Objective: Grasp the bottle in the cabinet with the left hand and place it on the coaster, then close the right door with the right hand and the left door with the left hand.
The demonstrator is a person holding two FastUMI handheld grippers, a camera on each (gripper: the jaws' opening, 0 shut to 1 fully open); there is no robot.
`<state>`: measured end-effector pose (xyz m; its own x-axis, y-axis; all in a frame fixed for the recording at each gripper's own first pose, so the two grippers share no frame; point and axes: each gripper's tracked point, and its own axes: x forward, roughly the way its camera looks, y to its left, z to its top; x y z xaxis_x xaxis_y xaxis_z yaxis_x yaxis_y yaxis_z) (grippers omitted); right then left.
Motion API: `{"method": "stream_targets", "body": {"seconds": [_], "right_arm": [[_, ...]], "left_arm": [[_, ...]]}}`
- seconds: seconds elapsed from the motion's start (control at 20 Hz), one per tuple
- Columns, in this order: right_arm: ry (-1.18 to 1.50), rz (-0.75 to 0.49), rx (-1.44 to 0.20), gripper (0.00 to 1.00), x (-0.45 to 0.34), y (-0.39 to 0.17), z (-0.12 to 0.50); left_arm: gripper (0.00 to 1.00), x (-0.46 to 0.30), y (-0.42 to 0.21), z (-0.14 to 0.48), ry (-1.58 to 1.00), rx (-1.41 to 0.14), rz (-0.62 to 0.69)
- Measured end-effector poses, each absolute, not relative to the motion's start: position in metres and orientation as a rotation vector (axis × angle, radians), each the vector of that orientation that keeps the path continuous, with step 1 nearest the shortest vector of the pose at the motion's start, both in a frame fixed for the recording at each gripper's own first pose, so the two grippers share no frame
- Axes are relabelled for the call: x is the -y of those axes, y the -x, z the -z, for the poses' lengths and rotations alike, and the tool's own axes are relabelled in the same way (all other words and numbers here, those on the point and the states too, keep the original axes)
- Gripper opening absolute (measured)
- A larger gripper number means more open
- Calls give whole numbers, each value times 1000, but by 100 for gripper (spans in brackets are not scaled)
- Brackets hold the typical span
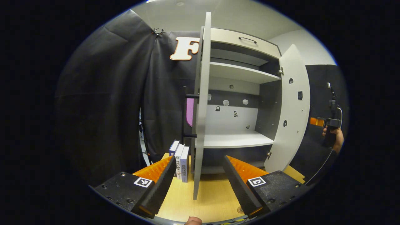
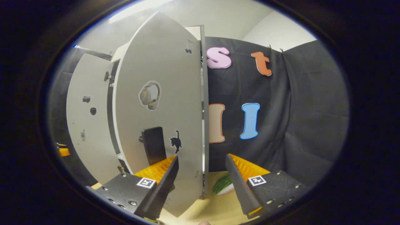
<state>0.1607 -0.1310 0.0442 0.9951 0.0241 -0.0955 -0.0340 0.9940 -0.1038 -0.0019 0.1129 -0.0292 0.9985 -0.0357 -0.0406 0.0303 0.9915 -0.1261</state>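
The white cabinet point(image 1: 237, 73) stands with both doors swung out. In the left gripper view its left door point(image 1: 201, 103) is edge-on, and my left gripper point(image 1: 198, 157) is open with that edge in the gap between its fingers. The right door point(image 1: 292, 106) hangs open beyond. Farther right a hand holds the right gripper point(image 1: 332, 123). In the right gripper view the right door point(image 2: 162, 103) shows its outer face with a black handle point(image 2: 153, 145). My right gripper point(image 2: 202, 157) is open astride the door's free edge. The left door point(image 2: 87, 125) stands farther off.
Three upright books point(image 1: 180, 159) stand on the wooden table point(image 1: 212, 193) just left of the left door. A green striped, melon-like thing point(image 2: 223, 184) lies on the table by the right door's foot. Black cloth walls close in both sides.
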Motion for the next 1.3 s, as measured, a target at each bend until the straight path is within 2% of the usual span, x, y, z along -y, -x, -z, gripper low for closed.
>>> {"method": "stream_targets", "body": {"seconds": [0.2, 0.25, 0.35, 0.4, 0.45, 0.5, 0.7, 0.75, 0.9, 0.95, 1.0, 1.05, 1.1, 1.15, 1.2, 1.25, 1.3], "right_arm": [[107, -50, -86, 92, 117, -164, -42], [112, -54, -80, 89, 112, -166, -42], [120, -64, -74, 88, 106, -168, -41], [116, -71, -74, 92, 101, -170, -40], [110, -83, -79, 89, 95, -172, -37], [105, -101, -84, 92, 87, -173, -35], [105, -170, -70, 94, 57, -176, -33], [111, -166, -61, 96, 55, -178, -34], [117, -173, -63, 93, 50, -178, -29], [121, -180, -69, 96, 49, -177, -27], [130, -180, -75, 96, 50, -175, -24], [137, -176, -73, 94, 53, -173, -24], [143, -177, -76, 96, 54, -171, -22], [147, -179, -81, 96, 56, -169, -21], [147, -179, -88, 96, 59, -166, -18], [149, -178, -94, 99, 63, -163, -16], [151, -172, -103, 96, 68, -160, -13]], "left_arm": [[94, -133, 0, 22, 144, -26, -1], [95, -137, -1, 22, 150, -26, -6], [95, -143, -3, 24, 160, -32, -18], [95, -147, -4, 24, 161, -31, -25], [95, -151, -5, 24, 157, -32, -32], [95, -155, -6, 23, 151, -29, -39], [95, -174, -11, 19, 130, -21, -79], [95, -181, -14, 18, 133, -17, -90], [95, -195, -20, 15, 136, -9, -110], [95, -202, -23, 14, 135, -7, -122], [91, -208, -25, 13, 134, -5, -131], [91, -213, -29, 12, 133, -2, -140], [95, -218, -34, 10, 131, 4, -151], [95, -224, -36, 8, 131, 14, -159], [91, -228, -39, 7, 134, 21, -169], [95, -232, -43, 5, 140, 22, -176], [95, -236, -47, 4, 148, 20, -178]]}}
